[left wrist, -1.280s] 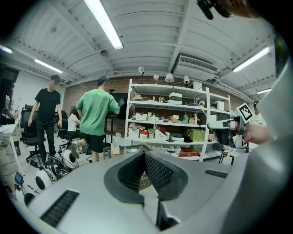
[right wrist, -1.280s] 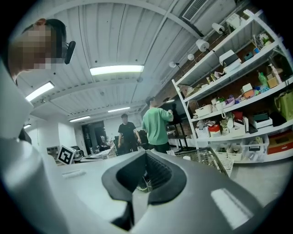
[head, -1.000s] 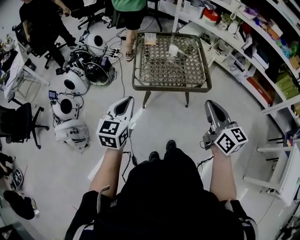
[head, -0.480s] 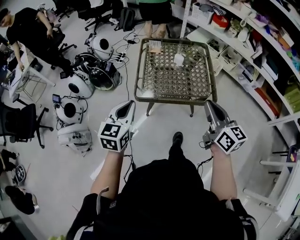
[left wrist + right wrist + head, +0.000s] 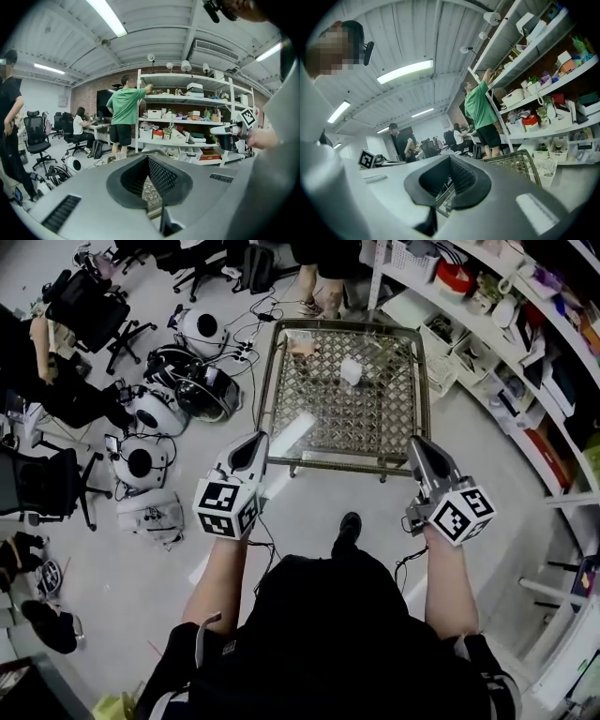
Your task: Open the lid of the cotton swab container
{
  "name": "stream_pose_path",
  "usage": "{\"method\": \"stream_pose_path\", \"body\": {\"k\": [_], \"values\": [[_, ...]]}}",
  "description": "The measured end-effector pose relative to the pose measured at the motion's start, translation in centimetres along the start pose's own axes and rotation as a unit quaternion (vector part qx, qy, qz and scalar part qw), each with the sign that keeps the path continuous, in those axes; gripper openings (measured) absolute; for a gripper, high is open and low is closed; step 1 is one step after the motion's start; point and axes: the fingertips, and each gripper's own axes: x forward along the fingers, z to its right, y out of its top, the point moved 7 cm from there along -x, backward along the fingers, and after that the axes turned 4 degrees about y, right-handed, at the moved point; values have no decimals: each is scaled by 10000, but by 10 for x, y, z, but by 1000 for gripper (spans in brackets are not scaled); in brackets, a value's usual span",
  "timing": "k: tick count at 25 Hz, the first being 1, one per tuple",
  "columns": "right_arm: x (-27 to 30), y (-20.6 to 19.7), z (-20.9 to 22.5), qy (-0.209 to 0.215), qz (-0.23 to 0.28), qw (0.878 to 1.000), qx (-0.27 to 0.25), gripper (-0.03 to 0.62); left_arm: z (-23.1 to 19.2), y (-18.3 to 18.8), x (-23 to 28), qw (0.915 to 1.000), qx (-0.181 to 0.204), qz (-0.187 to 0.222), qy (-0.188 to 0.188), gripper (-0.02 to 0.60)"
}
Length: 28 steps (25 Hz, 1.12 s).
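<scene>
White container [image 5: 350,371] too small to identify, shelves [image 5: 559,351] cropped

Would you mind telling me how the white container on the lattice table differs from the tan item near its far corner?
The white container is plain white, while the tan item is brownish. The white container stands toward the table's middle; the tan item sits by the far left corner. The white container looks upright and narrow, the tan item squat. Both rest on the lattice table, untouched.

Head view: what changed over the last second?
The person walked forward: the table now sits just ahead of the left gripper and right gripper. Nothing grasped or released. Both grippers stay shut and empty; the white container stands untouched on the table.
</scene>
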Motion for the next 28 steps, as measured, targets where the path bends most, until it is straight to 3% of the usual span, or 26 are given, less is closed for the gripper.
{"method": "stream_pose_path", "body": {"k": [4, 12, 21, 28], "values": [[15, 17, 24, 157, -59, 9998, -115, 11, 13, 17, 26, 9998, 180, 116, 42, 5], [38, 27, 41, 178, -194, 9995, -160, 11, 5, 15, 59, 10000, -13, 30, -12, 5], [85, 33, 46, -51, -298, 9991, -311, 11, -28, 16, 98, 9993, -81, 53, -356, 5], [110, 26, 58, -133, -523, 9983, -242, 25, -39, 11, 132, 9981, -190, -149, -567, 5]]}}
